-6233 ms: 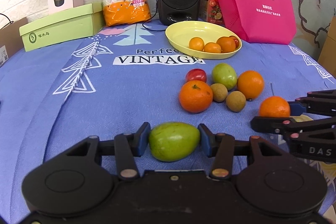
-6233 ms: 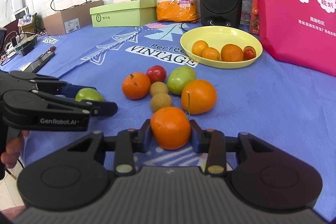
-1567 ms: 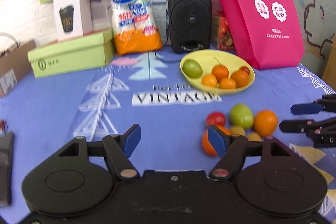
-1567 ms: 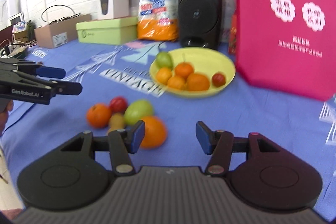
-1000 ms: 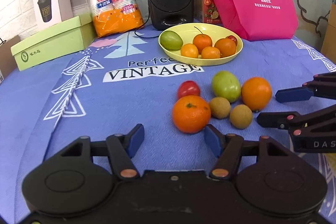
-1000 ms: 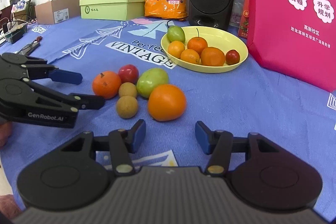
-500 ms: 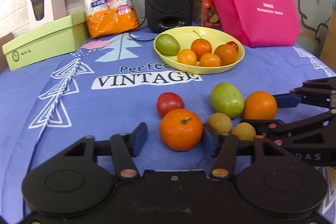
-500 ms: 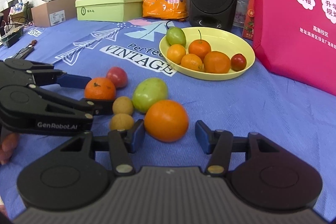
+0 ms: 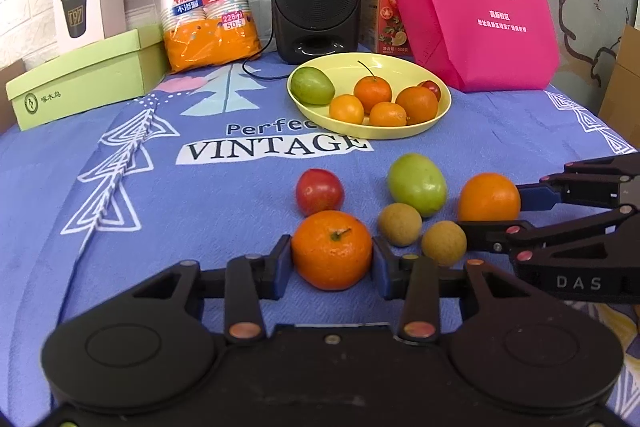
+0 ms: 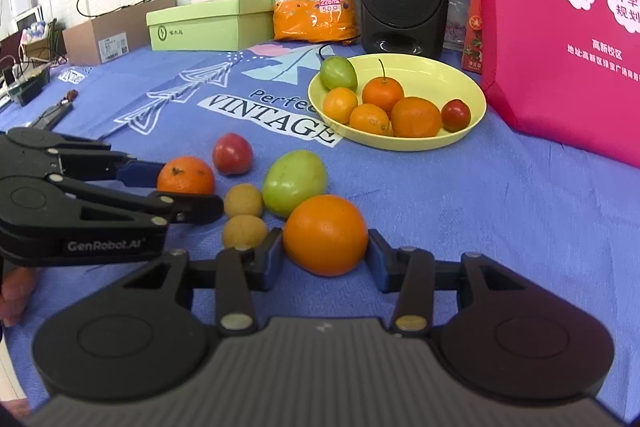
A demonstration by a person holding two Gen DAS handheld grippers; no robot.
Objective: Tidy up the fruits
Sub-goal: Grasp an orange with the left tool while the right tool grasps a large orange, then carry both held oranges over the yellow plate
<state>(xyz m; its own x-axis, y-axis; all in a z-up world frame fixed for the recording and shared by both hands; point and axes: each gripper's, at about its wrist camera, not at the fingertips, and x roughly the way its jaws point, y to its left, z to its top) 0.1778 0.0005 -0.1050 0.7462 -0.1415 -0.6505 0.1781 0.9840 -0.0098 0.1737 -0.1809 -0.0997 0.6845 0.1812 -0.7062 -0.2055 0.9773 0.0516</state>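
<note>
Closing now, left tool [image 9: 332, 259], blue pads touching both sides of the stemmed orange [image 9: 331, 249] on the blue-clothed worktop [image 9: 200, 195]. Closing too, right tool [image 10: 326, 253], pads hugging the bigger orange [image 10: 325, 234], just beside a green fruit [image 10: 295, 183] and two small brown fruits [image 10: 244, 217]. Red tomato [image 9: 319, 191] right behind the stemmed orange. Further back, yellow plate [image 9: 436, 115] holding six fruits already.

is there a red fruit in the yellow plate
Yes, a small red fruit sits at the right side of the yellow plate, beside the oranges.
</note>
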